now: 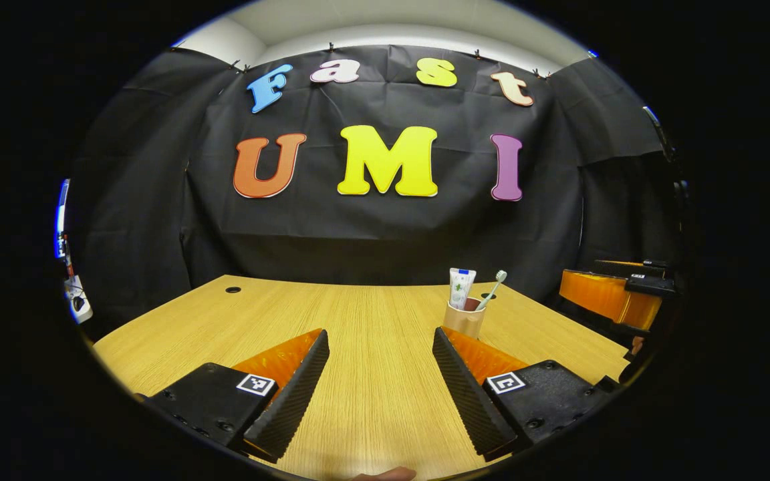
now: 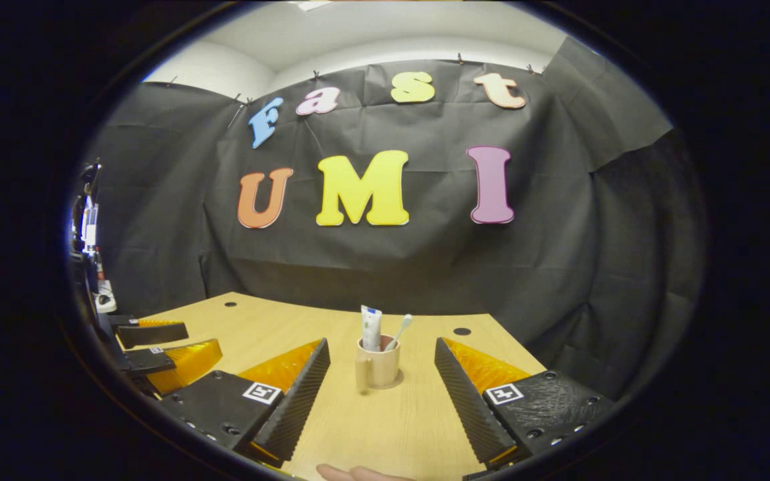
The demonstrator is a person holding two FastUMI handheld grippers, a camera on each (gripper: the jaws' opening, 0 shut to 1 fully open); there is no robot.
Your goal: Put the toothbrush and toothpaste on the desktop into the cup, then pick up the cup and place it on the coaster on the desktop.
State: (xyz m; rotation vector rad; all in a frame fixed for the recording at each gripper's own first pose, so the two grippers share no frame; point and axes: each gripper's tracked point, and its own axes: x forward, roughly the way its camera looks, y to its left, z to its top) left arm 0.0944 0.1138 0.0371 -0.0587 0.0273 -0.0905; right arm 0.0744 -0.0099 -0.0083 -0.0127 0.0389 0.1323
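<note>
A tan cup point(image 2: 378, 366) with a handle on its left stands upright on the wooden desk point(image 2: 385, 427), centred ahead of my right gripper point(image 2: 381, 342). That gripper is open and a little short of the cup, not touching it. A white toothpaste tube point(image 2: 371, 329) and a white toothbrush point(image 2: 400, 331) stick up out of the cup. A thin tan disc, seemingly the coaster point(image 2: 397, 384), peeks out under the cup's base. In the left gripper view the cup point(image 1: 464, 319), toothpaste point(image 1: 461, 287) and toothbrush point(image 1: 494, 287) sit just beyond the right finger of my open, empty left gripper point(image 1: 380, 332).
Round cable holes point(image 1: 232, 290) point(image 2: 462, 331) mark the desk's far corners. The desk's far edge meets the black cloth wall. The other gripper point(image 1: 615, 294) hovers off the desk's right side, and in the right gripper view the left gripper point(image 2: 158, 341) sits at the left.
</note>
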